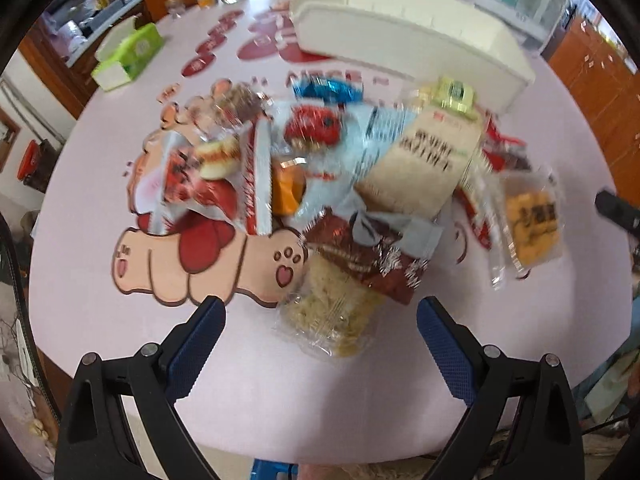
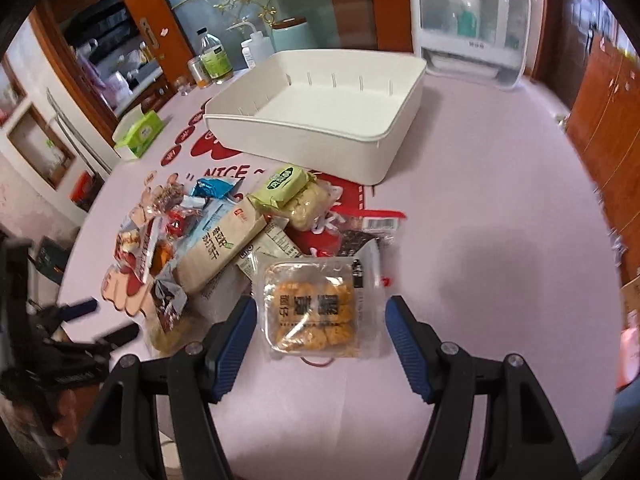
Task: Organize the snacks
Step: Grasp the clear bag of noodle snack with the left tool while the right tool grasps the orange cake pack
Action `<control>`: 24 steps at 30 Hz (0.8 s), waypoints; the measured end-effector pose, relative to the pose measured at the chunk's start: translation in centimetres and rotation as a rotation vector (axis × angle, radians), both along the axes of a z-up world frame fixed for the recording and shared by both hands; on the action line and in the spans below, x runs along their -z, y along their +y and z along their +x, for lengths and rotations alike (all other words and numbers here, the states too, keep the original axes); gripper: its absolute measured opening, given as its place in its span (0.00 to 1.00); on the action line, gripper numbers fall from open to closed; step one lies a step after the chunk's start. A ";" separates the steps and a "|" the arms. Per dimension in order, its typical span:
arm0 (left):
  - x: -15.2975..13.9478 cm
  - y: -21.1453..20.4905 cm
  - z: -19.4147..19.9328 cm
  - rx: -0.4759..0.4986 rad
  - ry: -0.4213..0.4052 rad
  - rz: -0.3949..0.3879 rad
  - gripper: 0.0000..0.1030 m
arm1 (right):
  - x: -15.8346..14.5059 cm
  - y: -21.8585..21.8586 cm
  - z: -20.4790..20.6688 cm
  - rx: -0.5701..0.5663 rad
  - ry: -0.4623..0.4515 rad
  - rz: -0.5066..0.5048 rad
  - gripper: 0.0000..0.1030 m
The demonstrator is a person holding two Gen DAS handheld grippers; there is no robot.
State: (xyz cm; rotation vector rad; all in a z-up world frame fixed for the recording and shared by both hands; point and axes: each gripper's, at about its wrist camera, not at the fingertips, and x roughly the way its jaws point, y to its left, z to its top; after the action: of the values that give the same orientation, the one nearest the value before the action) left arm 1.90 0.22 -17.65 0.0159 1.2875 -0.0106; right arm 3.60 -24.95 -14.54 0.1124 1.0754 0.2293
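Note:
A pile of wrapped snacks (image 1: 320, 168) lies on the pink table, also in the right wrist view (image 2: 224, 248). My left gripper (image 1: 322, 312) is open, its fingers either side of a clear pack of pale crispy snack (image 1: 332, 312) at the pile's near edge, under a brown packet (image 1: 360, 252). My right gripper (image 2: 320, 316) is open, its fingers either side of a clear pack of orange biscuits (image 2: 312, 308), which also shows in the left wrist view (image 1: 528, 224). An empty white bin (image 2: 320, 120) stands behind the pile and also shows in the left wrist view (image 1: 408, 36).
A green tissue box (image 2: 140, 134) sits at the table's far left. Bottles (image 2: 216, 60) and a white appliance (image 2: 472, 20) stand at the back. The tablecloth (image 2: 500, 200) is bare pink to the right. The left gripper (image 2: 76, 312) shows at the right wrist view's left edge.

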 end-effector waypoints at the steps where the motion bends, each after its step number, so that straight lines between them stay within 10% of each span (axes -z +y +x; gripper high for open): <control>1: 0.6 -0.1 0.2 0.009 0.009 0.005 0.93 | 0.8 -0.4 0.2 0.008 0.006 0.045 0.66; 8: 3.9 -0.6 1.3 0.023 0.061 0.010 0.93 | 4.6 0.4 2.3 0.013 0.083 0.063 0.92; 24: 6.4 -2.0 2.9 0.071 0.084 0.030 0.93 | 8.0 4.2 4.3 -0.079 0.106 -0.160 0.99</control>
State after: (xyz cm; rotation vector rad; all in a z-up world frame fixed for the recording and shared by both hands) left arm 4.82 -1.81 -24.00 0.0875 1.3705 -0.0539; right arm 7.88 -20.76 -22.56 -0.0625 1.2013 0.2090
